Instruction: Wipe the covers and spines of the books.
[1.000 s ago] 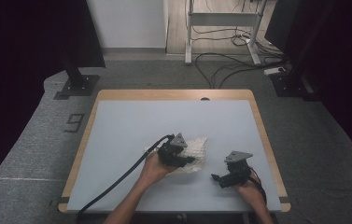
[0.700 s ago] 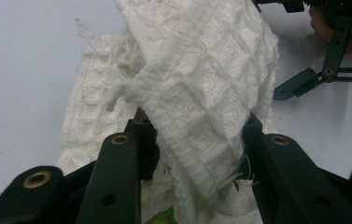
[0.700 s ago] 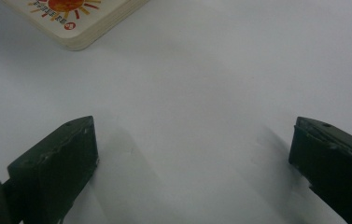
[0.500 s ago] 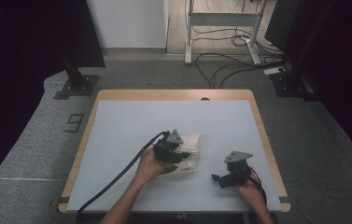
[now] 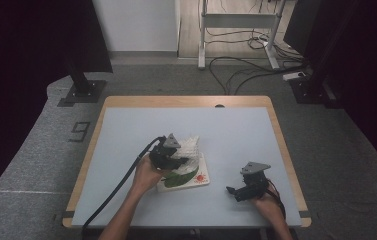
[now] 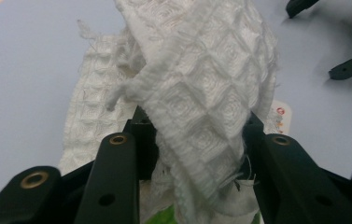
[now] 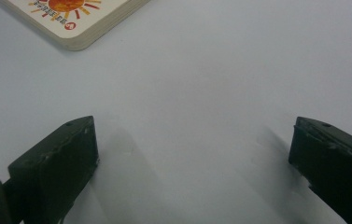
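Observation:
A white waffle-weave cloth (image 5: 190,148) is bunched up on a picture board (image 5: 196,179) printed with a green shape and an orange sun. My left gripper (image 5: 177,157) is shut on the cloth. In the left gripper view the cloth (image 6: 201,88) drapes up and over between the two black jaws of that gripper (image 6: 192,128), and a corner of the board (image 6: 281,113) peeks out behind it. My right gripper (image 5: 232,193) rests low over the table to the right of the board, open and holding nothing. In its own view, that gripper (image 7: 192,154) has bare table between its jaws and the board's sun corner (image 7: 73,18) lies ahead.
The pale blue table top (image 5: 126,140) has a wooden rim (image 5: 91,150). A black cable (image 5: 121,185) trails from the left gripper toward the front edge. Stand bases and cables lie on the floor behind the table.
My left gripper has moved left and slightly away from the person, pulling the cloth with it and bunching it higher. The right gripper has stayed put.

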Motion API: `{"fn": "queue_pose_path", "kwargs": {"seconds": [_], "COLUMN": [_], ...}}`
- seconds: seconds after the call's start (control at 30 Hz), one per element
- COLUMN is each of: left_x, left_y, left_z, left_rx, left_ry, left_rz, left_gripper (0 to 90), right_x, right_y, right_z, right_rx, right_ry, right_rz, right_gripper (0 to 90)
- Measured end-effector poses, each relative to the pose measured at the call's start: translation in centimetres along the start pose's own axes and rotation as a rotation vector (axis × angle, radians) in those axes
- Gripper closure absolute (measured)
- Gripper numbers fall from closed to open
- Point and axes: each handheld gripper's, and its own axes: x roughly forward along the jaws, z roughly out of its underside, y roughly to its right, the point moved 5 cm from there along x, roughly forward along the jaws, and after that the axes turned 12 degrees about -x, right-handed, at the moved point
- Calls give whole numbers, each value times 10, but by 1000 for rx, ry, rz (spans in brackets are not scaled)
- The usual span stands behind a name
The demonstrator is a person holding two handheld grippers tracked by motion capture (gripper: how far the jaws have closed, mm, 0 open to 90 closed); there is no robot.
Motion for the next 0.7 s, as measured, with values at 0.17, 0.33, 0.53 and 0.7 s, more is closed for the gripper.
{"fn": "queue_pose_path", "kwargs": {"seconds": [0.17,0.33,0.53,0.7], "left_x": [-9,-19,-31,-39], "left_y": [-14,-27,-43,-57], "left_z": [4,8,14,19], "left_rx": [-20,-42,-68,-88], "left_ry": [4,6,9,8], "left_rz": [-31,-61,-98,-128], "left_gripper": [616,616,615,615], "right_x": [0,0,0,0], "right_y": [0,0,0,0], "right_z": [0,0,0,0], "right_rx": [0,1,1,3], "right_ry": [0,0,0,0], "right_rz": [0,1,1,0], "right_gripper": [8,8,8,7]}}
